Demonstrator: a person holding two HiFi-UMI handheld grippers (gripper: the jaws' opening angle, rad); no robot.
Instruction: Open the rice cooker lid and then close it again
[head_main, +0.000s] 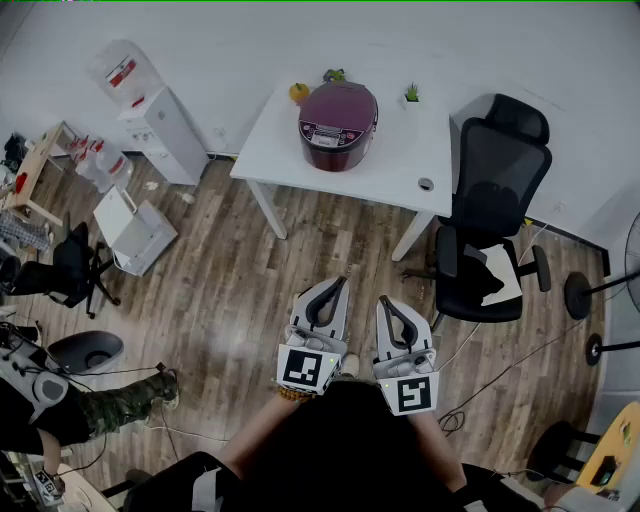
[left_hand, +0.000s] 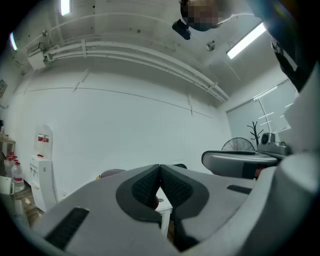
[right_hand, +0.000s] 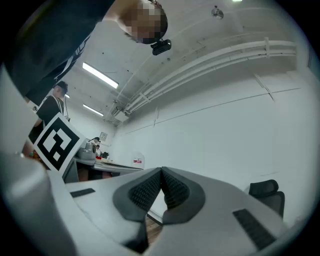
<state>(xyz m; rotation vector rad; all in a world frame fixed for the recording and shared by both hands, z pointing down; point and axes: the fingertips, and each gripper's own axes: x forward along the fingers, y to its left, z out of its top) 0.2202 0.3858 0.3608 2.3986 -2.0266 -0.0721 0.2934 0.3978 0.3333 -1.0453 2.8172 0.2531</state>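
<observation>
Maroon rice cooker (head_main: 338, 125) closed; green object (head_main: 333, 75) behind, partly hidden.

The head view looks from above the person steeply down at the wood floor (head_main: 230, 300). The left tool (head_main: 339, 282) and right tool (head_main: 381, 300) are close below it, and the desk (head_main: 400, 160) is well ahead of their tips. Each gripper view sits just behind its own tool's jaws and looks along them toward the white wall (left_hand: 125, 125), the right one tilted slightly upward. Both show a sliver of the desk beneath the tips. The left gripper view shares the water dispenser (left_hand: 42, 160) with the head view, and the right gripper view shares the office chair (right_hand: 265, 192).
</observation>
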